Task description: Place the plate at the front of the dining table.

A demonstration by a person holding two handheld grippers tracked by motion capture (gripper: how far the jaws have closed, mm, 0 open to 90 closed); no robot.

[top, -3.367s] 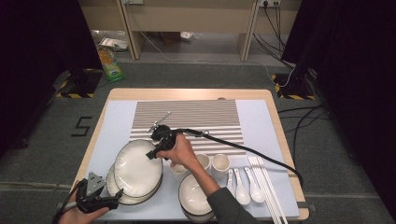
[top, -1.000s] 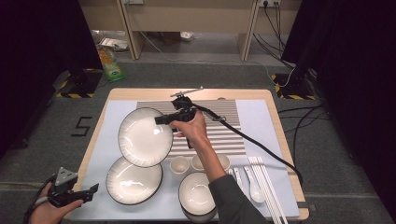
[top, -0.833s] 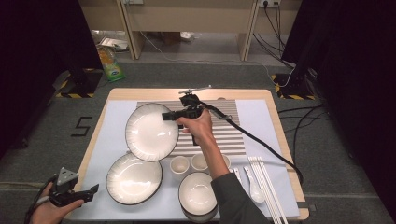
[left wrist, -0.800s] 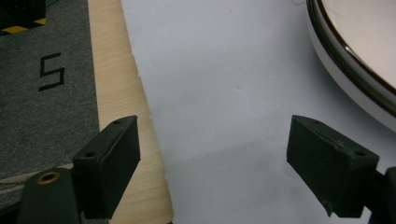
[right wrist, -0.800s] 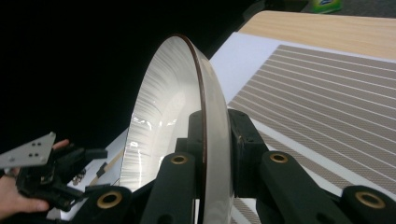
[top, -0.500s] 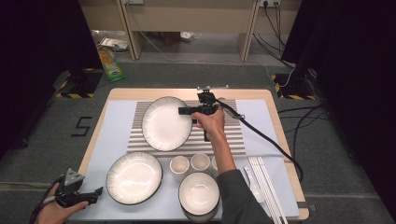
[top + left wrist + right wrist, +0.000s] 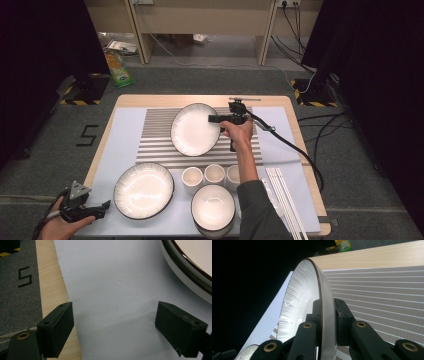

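Right gripper (image 7: 216, 119) clamped on rim of plate (image 7: 195, 129), held tilted above striped mat (image 7: 155, 145) at far centre; left gripper (image 7: 113, 327) jaws apart over white sheet (image 7: 107, 277), near-left table (image 7: 150, 101) corner, beside second plate (image 7: 144, 190)

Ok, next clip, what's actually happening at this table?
A person is working with two handheld grippers. The right gripper is shut on the rim of a white plate, holding it above the striped mat. The left gripper is open by the table's near left corner, beside a second plate lying on the pale sheet. Three small cups and a bowl sit along the near edge.
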